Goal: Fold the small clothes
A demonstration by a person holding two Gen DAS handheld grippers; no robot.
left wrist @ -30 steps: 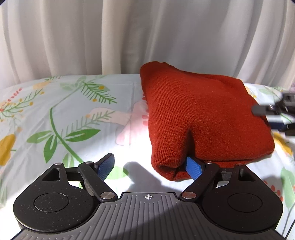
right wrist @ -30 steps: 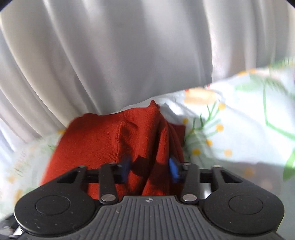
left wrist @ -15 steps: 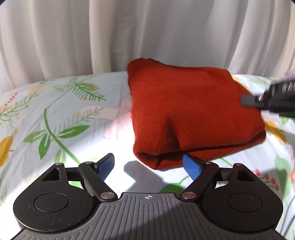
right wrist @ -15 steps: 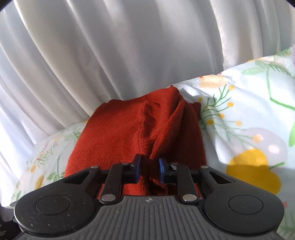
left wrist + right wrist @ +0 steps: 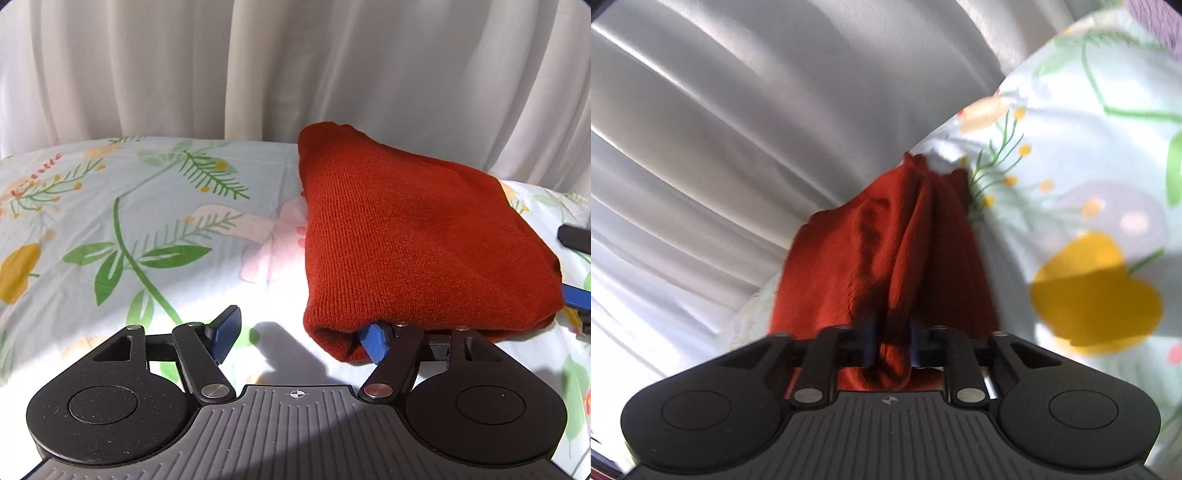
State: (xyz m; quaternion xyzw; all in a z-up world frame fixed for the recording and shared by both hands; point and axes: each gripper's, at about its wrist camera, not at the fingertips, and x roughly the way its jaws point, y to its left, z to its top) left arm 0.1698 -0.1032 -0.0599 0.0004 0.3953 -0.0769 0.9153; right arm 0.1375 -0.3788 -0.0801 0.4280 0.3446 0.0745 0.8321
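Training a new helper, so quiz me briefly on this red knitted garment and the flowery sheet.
1. True or false: the folded rust-red knitted garment lies on a plain white sheet.
2. What hangs in the background? A) white pleated curtain B) wooden door C) mirror
3. What colour is the large printed flower in the right wrist view?
Key: 1 false, floral-print sheet; 2 A; 3 yellow.

We see one rust-red knit garment point(image 5: 406, 236), folded into a thick bundle lying right of centre in the left view, rounded fold edge nearest us. In the right view it point(image 5: 886, 266) fills the lower centre, bunched into lengthwise ridges.
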